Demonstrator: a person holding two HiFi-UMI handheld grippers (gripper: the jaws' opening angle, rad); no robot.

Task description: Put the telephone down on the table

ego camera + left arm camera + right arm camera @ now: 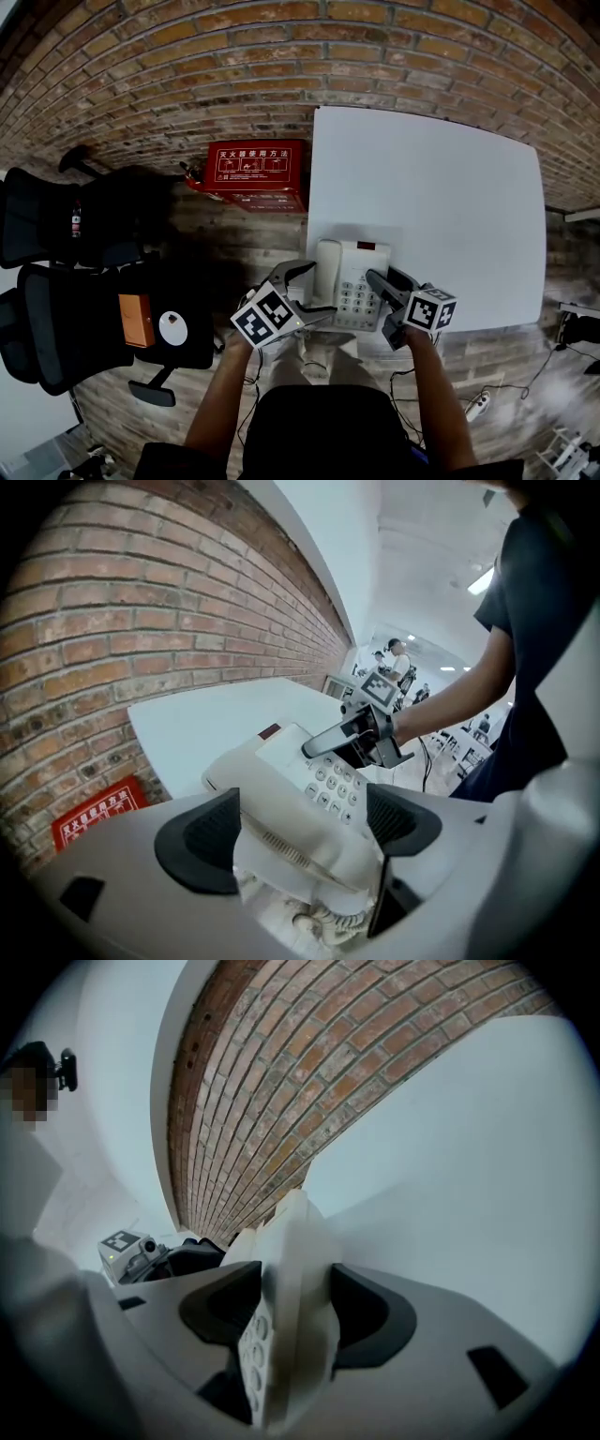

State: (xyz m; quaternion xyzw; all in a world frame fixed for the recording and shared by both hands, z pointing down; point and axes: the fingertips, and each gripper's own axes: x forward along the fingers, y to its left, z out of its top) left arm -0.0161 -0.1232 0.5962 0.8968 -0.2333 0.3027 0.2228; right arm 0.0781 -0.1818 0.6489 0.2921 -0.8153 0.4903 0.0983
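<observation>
At the near edge of the worktop (450, 187), our right tongs (382, 276) clamp the right side of the telephone (354, 281); our left tongs (323, 287) gape wide astride its handset (327, 264).

A brick wall (187, 56) fills the top of the head view. Below it, on the wooden floor (225, 234) at the centre left, sits a red box (251, 169) with white print. Two black office chairs (56, 220) stand at the left edge; the lower one carries an orange block (137, 320) and a white round disc (172, 328). A white power strip (477, 405) lies at the lower right. In the left gripper view, people (398, 658) and a ceiling light (485, 579) show in the far upper right.
</observation>
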